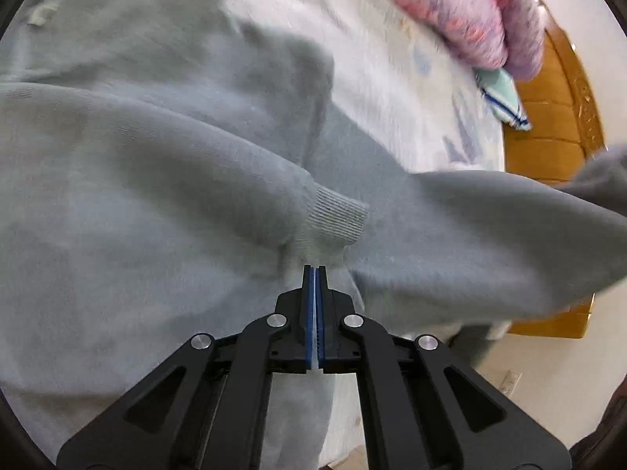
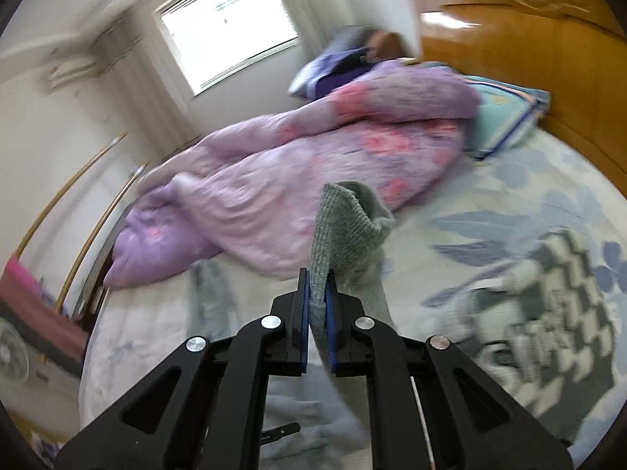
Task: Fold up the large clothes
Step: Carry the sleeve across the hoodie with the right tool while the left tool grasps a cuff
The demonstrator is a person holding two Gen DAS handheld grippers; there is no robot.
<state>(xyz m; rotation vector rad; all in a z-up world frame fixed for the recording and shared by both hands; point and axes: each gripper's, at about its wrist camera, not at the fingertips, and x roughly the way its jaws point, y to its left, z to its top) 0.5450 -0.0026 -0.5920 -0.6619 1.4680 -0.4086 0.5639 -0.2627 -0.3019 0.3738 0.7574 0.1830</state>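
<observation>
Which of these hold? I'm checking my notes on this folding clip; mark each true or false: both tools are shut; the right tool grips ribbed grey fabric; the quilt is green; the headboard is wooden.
1. Both tools are shut. True: the left tool and the right tool are closed.
2. The right tool grips ribbed grey fabric. True.
3. The quilt is green. False: it is purple with pink patches.
4. The headboard is wooden. True.

A bedroom with pale walls. A bright window (image 2: 231, 23) with light curtains lets in daylight. A wooden headboard (image 2: 521, 39) backs a bed with a floral sheet (image 2: 509, 203), a rumpled purple quilt (image 2: 298, 164) and a pale green pillow (image 2: 505, 117)
</observation>
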